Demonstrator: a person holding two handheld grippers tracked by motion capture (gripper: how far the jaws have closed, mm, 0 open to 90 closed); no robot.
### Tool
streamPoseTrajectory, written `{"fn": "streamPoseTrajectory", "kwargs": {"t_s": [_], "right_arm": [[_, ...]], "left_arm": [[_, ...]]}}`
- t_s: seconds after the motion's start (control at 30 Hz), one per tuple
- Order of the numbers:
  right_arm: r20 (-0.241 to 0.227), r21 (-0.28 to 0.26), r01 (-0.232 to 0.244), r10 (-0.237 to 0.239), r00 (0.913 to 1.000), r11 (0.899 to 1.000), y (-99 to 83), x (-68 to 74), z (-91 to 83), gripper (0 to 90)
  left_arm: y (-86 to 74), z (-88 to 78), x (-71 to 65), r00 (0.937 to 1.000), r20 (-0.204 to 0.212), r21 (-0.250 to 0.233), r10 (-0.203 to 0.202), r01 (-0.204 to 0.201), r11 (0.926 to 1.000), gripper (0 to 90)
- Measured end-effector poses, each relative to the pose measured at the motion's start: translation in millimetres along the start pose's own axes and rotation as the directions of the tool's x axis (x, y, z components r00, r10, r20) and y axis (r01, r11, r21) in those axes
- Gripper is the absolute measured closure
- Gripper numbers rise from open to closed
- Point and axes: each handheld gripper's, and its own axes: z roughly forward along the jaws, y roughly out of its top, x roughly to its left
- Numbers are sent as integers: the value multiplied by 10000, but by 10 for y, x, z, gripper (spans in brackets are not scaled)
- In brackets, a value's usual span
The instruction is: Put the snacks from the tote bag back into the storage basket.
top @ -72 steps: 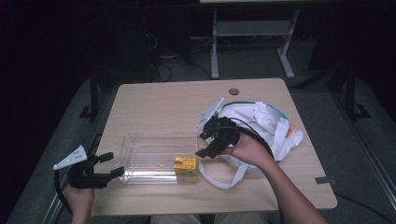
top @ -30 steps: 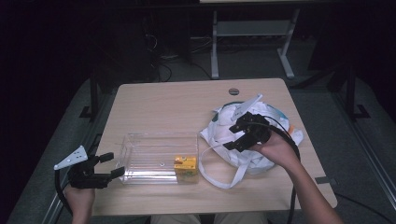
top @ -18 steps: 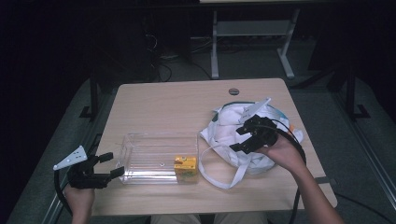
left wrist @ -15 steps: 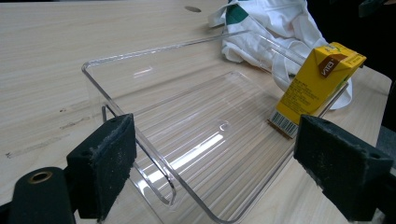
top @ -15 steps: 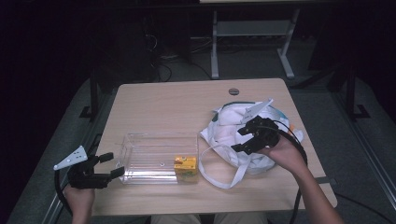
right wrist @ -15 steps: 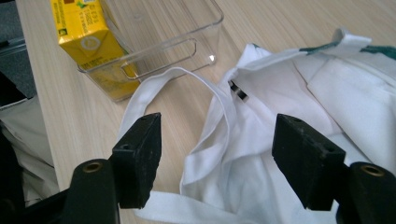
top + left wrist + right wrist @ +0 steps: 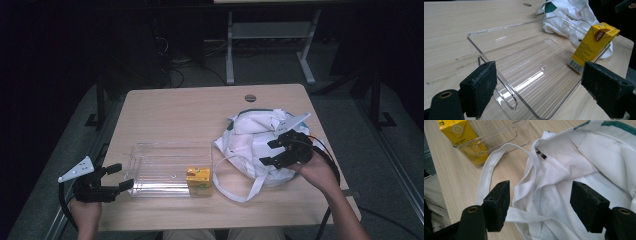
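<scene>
one white cloth bag (image 7: 252,145), one clear tray (image 7: 170,167), one yellow carton (image 7: 198,178), right gripper (image 7: 275,152) spread empty just above bag, left gripper (image 7: 117,177) spread empty at tray's end

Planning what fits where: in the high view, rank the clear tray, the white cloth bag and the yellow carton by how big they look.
1. Clear tray and white cloth bag: they cover about the same area, too close to rank.
2. Yellow carton: far smaller, standing in the tray's near right corner.
</scene>
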Motion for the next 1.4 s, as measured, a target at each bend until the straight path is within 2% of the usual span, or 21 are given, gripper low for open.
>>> {"fn": "streamPoseTrajectory", "kwargs": {"t_s": [0.33, 0.63, 0.7, 0.73, 0.97, 1.4], "right_arm": [[189, -218, -497, 501, 9986, 9985, -269, -81, -66, 322], [503, -392, -1093, 1112, 9925, 9932, -534, -143, -183, 322], [530, -444, -1052, 1075, 9928, 9935, -563, -154, -193, 322], [585, -464, -1287, 1313, 9896, 9906, -612, -157, -224, 322], [871, -726, -1541, 1602, 9832, 9854, -793, -188, -316, 323], [1128, -1217, -1950, 2087, 9714, 9732, -1108, -178, -402, 317]], "left_arm": [[0, 5, -9, 10000, -21, 17, 64, -64, 10000, 128], [3, 17, -24, 9999, 24, 82, 97, -97, 9999, 128], [3, 21, -27, 9999, 28, 82, 126, -126, 9999, 128], [4, 20, -30, 9999, 24, 89, 125, -125, 9999, 128], [7, 13, -30, 9998, 29, 157, 221, -221, 9996, 128], [6, 21, -48, 9996, 51, 118, 262, -262, 9996, 127]]}}
